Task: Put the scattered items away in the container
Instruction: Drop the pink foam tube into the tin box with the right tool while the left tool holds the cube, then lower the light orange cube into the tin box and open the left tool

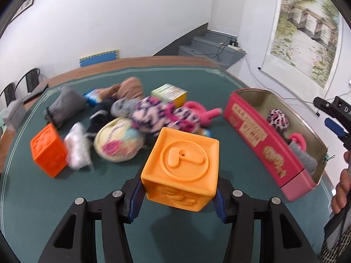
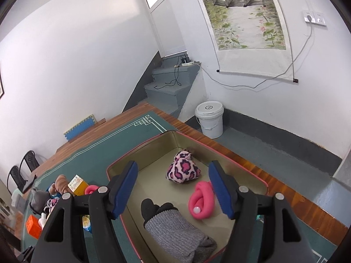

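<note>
Left tool (image 1: pixel 178 194) is clamped on a yellow-orange cube (image 1: pixel 181 171), blue pads pressed against its two lower sides; the cube sits lifted above the green surface (image 1: pixel 33 197) at lower centre of the left wrist view, its top face showing a raised circle with an embossed shape. Pink tin (image 1: pixel 263 140) lies at right of that frame, well apart from the cube. Behind the cube, mid-frame, a blurred pile: pink-patterned plush (image 1: pixel 153 114), pale round cushion (image 1: pixel 118 142), grey knit item (image 1: pixel 65 103), clear plastic bag (image 1: pixel 76 146), small printed box (image 1: pixel 170 93); a darker orange cube (image 1: pixel 49 151) rests at left. A hand (image 1: pixel 342 182) shows at the right edge. Right tool (image 2: pixel 173 188) hangs above the tin (image 2: pixel 142 153) with its jaws spread wide and nothing between them. Inside the tin, right wrist view: patterned plush ball (image 2: pixel 183 171) at centre, pink coiled item (image 2: pixel 203 199) at right, grey and black sock (image 2: pixel 175 232) at lower centre.
</note>
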